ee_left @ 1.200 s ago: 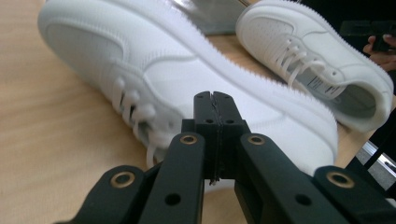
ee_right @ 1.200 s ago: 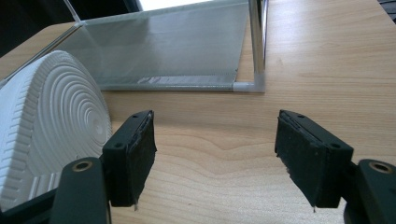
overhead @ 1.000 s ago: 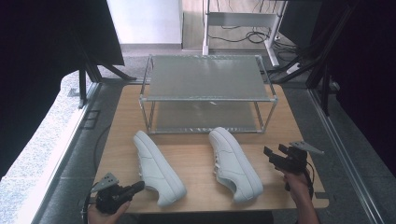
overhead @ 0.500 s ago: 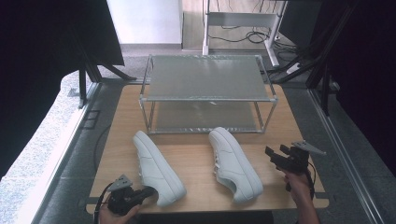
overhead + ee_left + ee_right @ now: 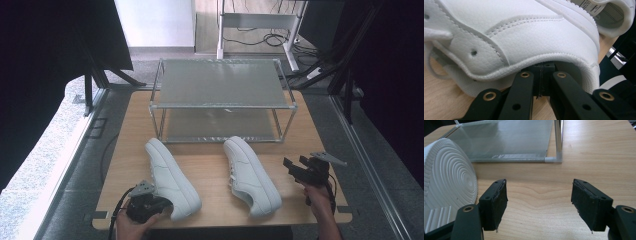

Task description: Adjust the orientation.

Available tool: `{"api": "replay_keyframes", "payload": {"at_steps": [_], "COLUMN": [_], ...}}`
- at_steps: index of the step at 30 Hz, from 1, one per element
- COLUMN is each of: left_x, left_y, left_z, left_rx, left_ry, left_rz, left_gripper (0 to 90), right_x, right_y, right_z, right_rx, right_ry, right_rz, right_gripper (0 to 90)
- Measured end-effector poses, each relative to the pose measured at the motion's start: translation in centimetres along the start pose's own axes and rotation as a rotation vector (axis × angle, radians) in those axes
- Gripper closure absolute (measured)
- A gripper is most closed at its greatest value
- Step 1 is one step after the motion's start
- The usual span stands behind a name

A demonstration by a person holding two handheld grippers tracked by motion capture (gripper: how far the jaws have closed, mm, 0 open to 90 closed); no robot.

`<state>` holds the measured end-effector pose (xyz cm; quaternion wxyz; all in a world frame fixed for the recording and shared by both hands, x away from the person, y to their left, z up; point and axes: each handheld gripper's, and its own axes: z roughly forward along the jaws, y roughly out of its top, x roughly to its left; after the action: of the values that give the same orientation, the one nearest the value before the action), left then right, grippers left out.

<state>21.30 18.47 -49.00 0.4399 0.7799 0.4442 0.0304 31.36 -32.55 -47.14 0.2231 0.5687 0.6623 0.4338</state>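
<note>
Two white sneakers lie on the wooden table [image 5: 210, 167]. The left shoe [image 5: 170, 180] points its toe at the near edge. My left gripper [image 5: 159, 205] is pressed against the near left side of that shoe. In the left gripper view its jaws stand together, and the tips of the left gripper [image 5: 540, 75] are tucked under the stitched white edge of the shoe [image 5: 519, 32]. The right shoe [image 5: 250, 175] lies on its side, and its ribbed sole [image 5: 446, 177] faces my right gripper [image 5: 293, 167]. The right gripper [image 5: 539, 195] stands open over bare wood, right of that shoe.
A two-level rack [image 5: 220, 82] of metal tubes with frosted shelves stands at the back of the table; its lower shelf [image 5: 506, 140] lies ahead of the right gripper. Cables and black stands surround the table. The table's near edge [image 5: 220, 220] is close to both hands.
My left gripper has moved right along the near edge, from clear of the left shoe to up against its toe end. The right gripper and both shoes have kept still.
</note>
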Motion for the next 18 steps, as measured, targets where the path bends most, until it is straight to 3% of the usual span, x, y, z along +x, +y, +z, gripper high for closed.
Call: {"api": "replay_keyframes", "payload": {"at_steps": [10,12,18], "left_x": [-0.6,-0.7,-1.2], "left_y": [1.8,2.7,5.6], "left_z": [1.0,1.8,4.8], "left_rx": [0.003,-0.012,0.023], "left_ry": [-0.013,-0.031,-0.045], "left_rz": [0.037,0.045,0.084], "left_gripper": [89.9,89.9,89.7], "right_x": [-0.7,-1.0,-1.4], "right_y": [0.2,0.3,0.2], "right_z": [-0.4,-0.6,-0.7], "right_rx": [-0.020,-0.021,-0.025], "right_ry": [-0.016,-0.024,-0.037], "right_rz": [0.030,0.034,0.049], "right_gripper": [30.1,30.2,30.2]}}
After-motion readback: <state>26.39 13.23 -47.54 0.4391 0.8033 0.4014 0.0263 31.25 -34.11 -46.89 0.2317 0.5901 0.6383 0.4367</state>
